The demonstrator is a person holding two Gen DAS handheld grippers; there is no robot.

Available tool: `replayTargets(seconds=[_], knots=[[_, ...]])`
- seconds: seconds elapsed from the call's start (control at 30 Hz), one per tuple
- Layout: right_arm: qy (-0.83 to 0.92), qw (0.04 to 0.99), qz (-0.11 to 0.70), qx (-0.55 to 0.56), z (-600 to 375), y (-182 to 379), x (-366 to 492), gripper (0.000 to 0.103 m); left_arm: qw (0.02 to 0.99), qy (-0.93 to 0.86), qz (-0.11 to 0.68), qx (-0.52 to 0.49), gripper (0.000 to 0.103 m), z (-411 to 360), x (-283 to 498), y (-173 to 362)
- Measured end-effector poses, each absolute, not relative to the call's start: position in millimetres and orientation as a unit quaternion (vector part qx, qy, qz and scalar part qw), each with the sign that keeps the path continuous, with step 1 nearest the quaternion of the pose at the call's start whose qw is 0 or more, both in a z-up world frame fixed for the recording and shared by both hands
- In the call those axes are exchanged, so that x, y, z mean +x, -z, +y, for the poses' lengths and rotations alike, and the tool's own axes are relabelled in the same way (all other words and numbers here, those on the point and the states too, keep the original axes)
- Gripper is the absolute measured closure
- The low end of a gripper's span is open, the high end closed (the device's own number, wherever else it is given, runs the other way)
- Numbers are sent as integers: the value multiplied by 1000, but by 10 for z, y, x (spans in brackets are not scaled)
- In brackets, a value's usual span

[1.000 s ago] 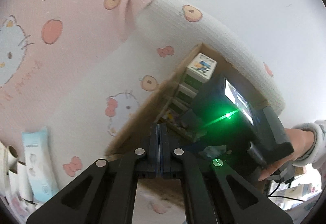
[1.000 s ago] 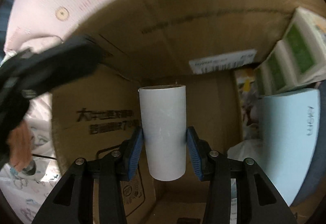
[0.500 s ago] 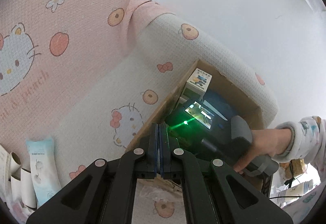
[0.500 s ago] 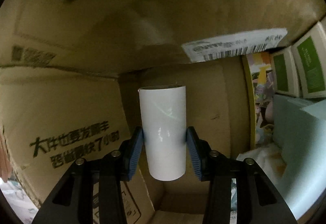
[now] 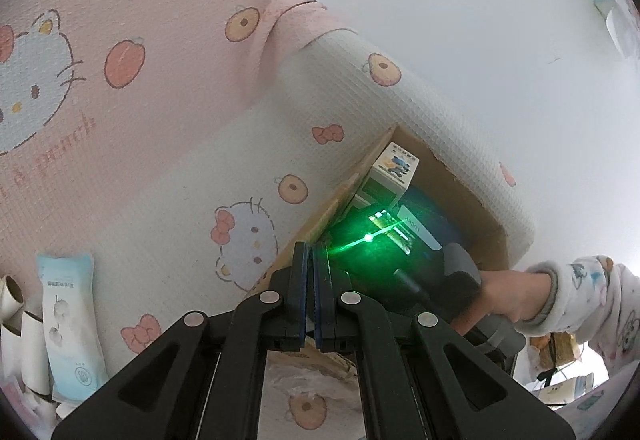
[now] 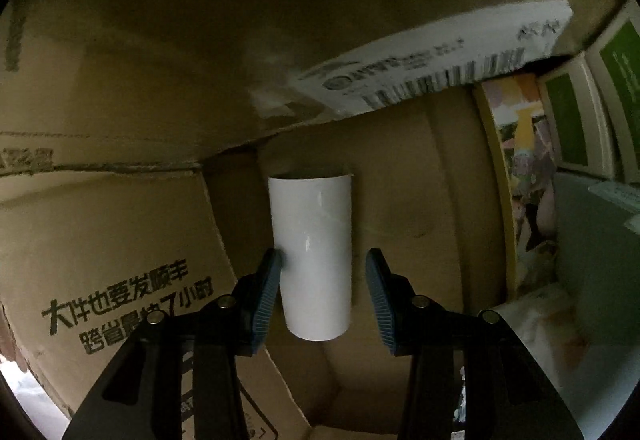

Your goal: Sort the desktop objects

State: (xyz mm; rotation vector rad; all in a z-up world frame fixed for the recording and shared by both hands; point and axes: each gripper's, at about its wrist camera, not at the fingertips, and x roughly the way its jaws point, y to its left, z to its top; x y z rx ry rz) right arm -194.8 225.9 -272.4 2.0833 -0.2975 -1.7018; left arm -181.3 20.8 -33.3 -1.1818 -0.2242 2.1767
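In the right wrist view a white cardboard tube (image 6: 311,256) stands between my right gripper's (image 6: 322,272) blue pads, deep inside a brown cardboard box (image 6: 120,224). The jaws have parted: the left pad still touches the tube, the right pad is a gap away. In the left wrist view my left gripper (image 5: 310,272) is shut and empty, above the bed, pointing at the same box (image 5: 460,176). The right gripper body with a green light (image 5: 384,240), held by a hand, reaches into the box.
Inside the box: green-and-white cartons (image 6: 576,120), a picture box (image 6: 524,168), a pale blue pack (image 6: 592,240), a shipping label (image 6: 440,72). On the Hello Kitty bedding (image 5: 160,120) at the left lie a light blue wipes pack (image 5: 68,320) and more white tubes (image 5: 20,324).
My right gripper went deeper into the box and its jaws opened off the tube. The left gripper view shifted slightly; it stayed shut.
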Motion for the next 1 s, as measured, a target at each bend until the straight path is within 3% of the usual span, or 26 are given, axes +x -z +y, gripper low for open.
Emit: replayTargets(seconds=[0.07, 0.1, 0.47, 0.63, 1.0], knots=[[618, 224, -108, 746, 2242, 2696, -1950, 80, 323, -827, -85, -453, 103, 221, -1807, 343], [618, 236, -107, 742, 2214, 2680, -1950, 82, 324, -827, -84, -453, 103, 224, -1802, 347], [618, 245, -105, 739, 2103, 2616, -1983, 81, 325, -822, -76, -461, 103, 332, -1764, 363], [697, 197, 12, 690, 2044, 2139, -1916, 81, 328, -819, -72, -465, 103, 393, -1724, 362], [780, 131, 23, 611, 2186, 1454, -1736, 81, 340, -802, -71, -486, 103, 605, -1636, 423]])
